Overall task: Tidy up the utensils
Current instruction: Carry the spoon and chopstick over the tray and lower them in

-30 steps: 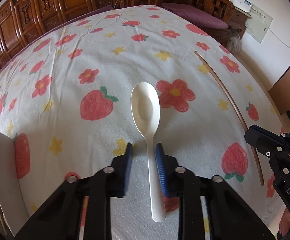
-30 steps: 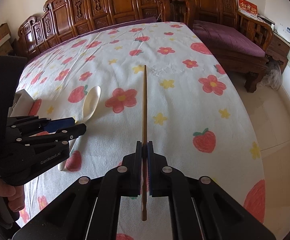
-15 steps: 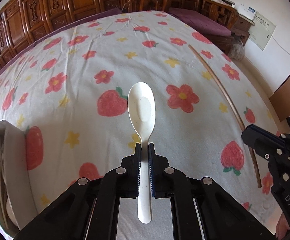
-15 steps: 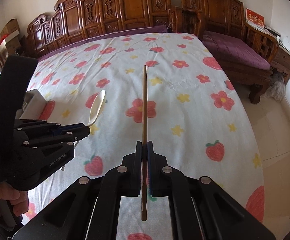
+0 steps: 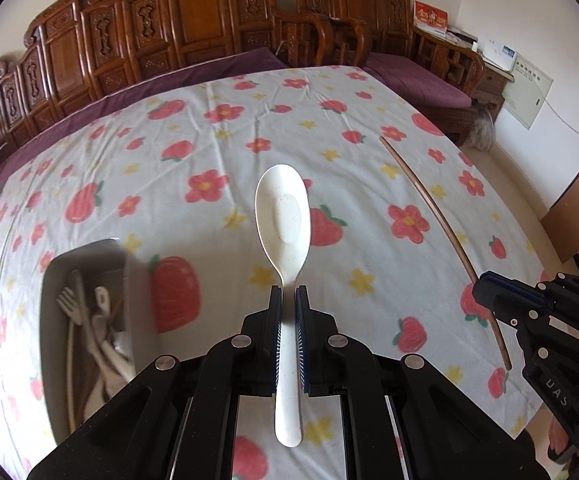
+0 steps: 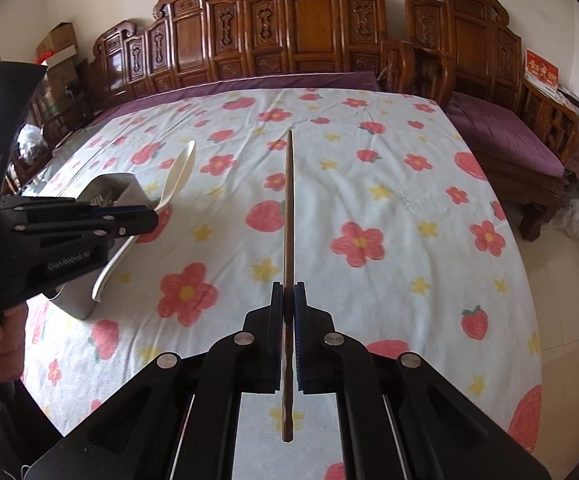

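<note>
Left gripper (image 5: 288, 300): I have it closed tight on the handle of a white spoon (image 5: 283, 216), bowl pointing forward, lifted above the flowered cloth (image 5: 249, 140).
Right gripper (image 6: 288, 300): I have it pinched shut on a thin brown chopstick (image 6: 288, 200), which sticks out ahead and behind the jaws.
Box (image 5: 137, 280): a grey container sits on the cloth to my left, near the spoon, already holding a fork (image 5: 67, 304) and pale utensils.
Risk, spoon: my grip is near mid-handle, so the smooth handle may swivel or slip if I tip it towards the box.
Risk, chopstick: its long free end could catch the box rim or the left gripper when both tools crowd in.
Writing: "DAS" on the right gripper's body; lettering on the left one looks like "GenRobot.AI", though blurred.
</note>
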Available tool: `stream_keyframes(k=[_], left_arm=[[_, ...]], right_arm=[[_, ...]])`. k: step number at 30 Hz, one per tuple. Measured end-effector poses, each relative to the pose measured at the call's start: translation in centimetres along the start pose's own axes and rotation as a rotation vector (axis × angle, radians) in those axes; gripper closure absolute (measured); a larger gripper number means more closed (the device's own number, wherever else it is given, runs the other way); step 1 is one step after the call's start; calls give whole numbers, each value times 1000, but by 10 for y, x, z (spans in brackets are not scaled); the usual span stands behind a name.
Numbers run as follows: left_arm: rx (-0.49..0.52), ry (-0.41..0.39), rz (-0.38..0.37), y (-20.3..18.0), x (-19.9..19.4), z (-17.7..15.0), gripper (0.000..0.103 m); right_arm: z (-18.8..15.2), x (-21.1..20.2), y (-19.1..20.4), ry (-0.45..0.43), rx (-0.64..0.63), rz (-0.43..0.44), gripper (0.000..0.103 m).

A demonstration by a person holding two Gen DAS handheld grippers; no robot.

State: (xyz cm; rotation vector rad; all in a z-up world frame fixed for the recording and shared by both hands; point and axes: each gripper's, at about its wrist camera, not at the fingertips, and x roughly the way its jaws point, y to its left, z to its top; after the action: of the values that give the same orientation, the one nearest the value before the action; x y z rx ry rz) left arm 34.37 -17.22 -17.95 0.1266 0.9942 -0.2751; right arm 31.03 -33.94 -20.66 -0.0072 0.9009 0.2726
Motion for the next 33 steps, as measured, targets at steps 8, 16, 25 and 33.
stream_keyframes(k=[8,16,25,33], left_arm=[[-35,-22,13,49,-29,-21,97],[-43,-31,43,93,-46,-43,97],[-76,-13,78,137,-43,-54,97],[-126,3,77,160,-31,-61,96]], right_arm=[[-1,-4,43,-3,-88,31,97],[-3,-16,82,-22,-146,81,97],[0,-21,118,-26,-194,106,97],[16,-18,153,-40,-227,147,97]])
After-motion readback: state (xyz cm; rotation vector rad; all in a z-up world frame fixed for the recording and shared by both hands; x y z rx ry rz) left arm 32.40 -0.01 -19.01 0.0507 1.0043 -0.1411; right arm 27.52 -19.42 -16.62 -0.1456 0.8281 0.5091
